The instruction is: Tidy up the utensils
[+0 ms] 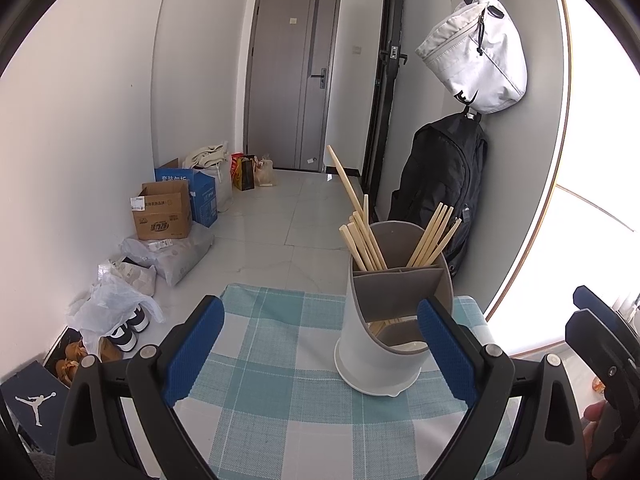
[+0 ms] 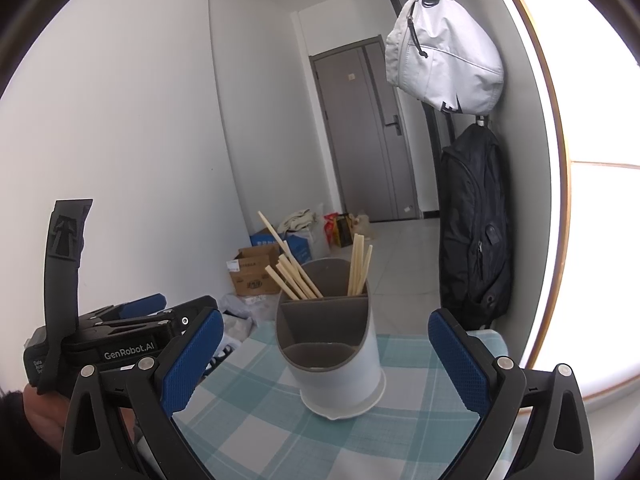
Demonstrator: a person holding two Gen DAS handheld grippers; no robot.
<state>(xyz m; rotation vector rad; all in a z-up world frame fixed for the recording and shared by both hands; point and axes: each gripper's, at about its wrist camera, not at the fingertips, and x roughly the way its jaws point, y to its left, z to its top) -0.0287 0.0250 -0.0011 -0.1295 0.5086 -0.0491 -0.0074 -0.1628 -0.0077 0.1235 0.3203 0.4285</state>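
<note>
Nearest, left gripper point(image 1: 320, 344): jaws spread wide, blue pads point(image 1: 196, 350) well apart, nothing held between them, poised over the checked tablecloth point(image 1: 272, 380). Right gripper point(image 2: 326, 356): likewise spread wide, empty, blue pads point(image 2: 460, 364) flanking the view of the holder without touching it. At the right edge of the left wrist view, part of the other gripper with a fingertip of the person's hand point(image 1: 596, 412) beneath it; at the left edge of the right wrist view, the other gripper's black body, marked GenRobot.AI, gripped by a hand point(image 2: 40, 408).

Just beyond the pads, on the teal and white cloth near the table's far right corner: white utensil holder point(image 1: 380, 344) with a grey inner liner, standing upright, its front compartment cut low. Split by grey dividers into a front section and two rear sections. Wooden chopsticks point(image 1: 362, 236) leaning left in the rear left section, one sticking up far higher than the rest; another bunch of chopsticks point(image 1: 434, 236) leaning right in the rear right section. Front section: contents hard to tell.

Further off, down on the pale tiled floor along the left wall: shoes, plastic bags, a cardboard box point(image 1: 162, 212), a blue box. On the right wall: black backpack point(image 1: 444, 184) hanging below a white bag point(image 1: 476, 56). Farthest: grey door point(image 1: 292, 80) at the corridor's end.
</note>
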